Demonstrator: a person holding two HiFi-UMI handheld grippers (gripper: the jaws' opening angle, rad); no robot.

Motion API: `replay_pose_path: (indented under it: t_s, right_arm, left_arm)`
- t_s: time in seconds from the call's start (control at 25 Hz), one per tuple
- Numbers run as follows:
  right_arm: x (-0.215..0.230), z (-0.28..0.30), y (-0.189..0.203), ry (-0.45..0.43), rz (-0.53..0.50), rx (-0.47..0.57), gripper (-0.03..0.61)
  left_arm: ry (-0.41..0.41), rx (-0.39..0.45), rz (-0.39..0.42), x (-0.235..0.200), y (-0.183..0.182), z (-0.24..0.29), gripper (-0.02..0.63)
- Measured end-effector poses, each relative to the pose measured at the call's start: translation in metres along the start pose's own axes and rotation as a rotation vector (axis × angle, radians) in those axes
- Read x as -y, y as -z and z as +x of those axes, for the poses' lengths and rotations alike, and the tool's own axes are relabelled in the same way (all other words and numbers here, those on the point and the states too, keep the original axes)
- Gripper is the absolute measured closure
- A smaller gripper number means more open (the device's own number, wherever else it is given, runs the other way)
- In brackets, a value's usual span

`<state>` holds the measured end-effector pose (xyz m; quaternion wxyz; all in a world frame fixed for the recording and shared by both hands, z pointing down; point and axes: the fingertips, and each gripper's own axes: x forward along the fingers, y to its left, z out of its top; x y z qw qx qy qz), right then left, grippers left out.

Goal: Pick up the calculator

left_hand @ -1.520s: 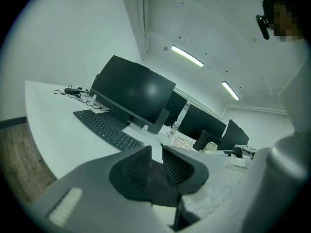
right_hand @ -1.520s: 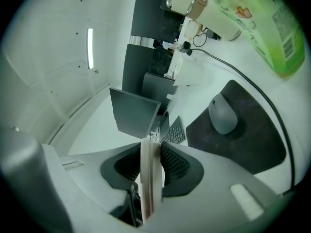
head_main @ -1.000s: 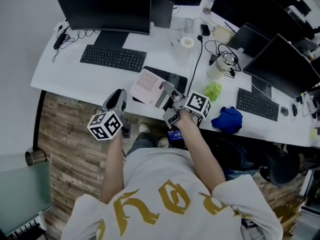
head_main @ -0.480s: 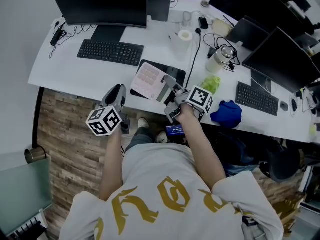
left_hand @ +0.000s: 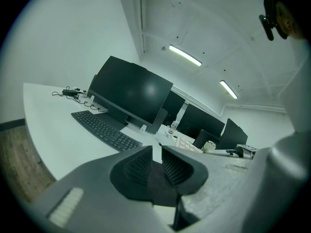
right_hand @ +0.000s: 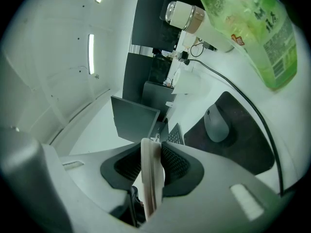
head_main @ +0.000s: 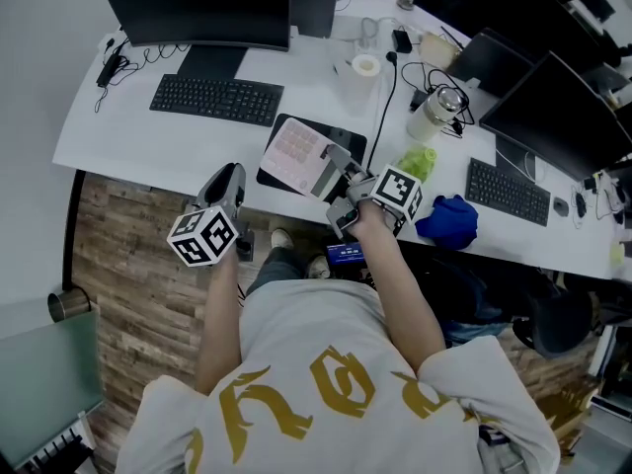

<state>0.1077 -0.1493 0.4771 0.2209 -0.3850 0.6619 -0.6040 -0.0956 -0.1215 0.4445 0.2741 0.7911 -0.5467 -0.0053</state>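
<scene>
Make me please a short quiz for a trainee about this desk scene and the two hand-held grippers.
1. True or false: the left hand-held gripper holds the calculator.
2. What lies on the desk to the right of the right hand-held gripper? A) a blue cloth B) a red cup C) an open book
3. What dark flat thing lies on the desk under the lifted calculator?

Key: 1 false, the right hand-held gripper clamps it; 2 A; 3 the mouse pad.

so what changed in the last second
Hardly anything: the whole picture slides a little, probably from the head camera moving. The right gripper stays shut on the calculator, and the left gripper stays open and empty beside it.
</scene>
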Motion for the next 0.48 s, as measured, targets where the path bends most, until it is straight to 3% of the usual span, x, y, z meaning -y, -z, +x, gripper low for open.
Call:
replay_pose_path:
  t_s: [0.48]
  right_arm:
    - [0.007,0.013,0.000,0.012,0.002,-0.007,0.456]
  left_arm:
    - [0.000,-0.014,-0.019,-0.011,0.003,0.010,0.561]
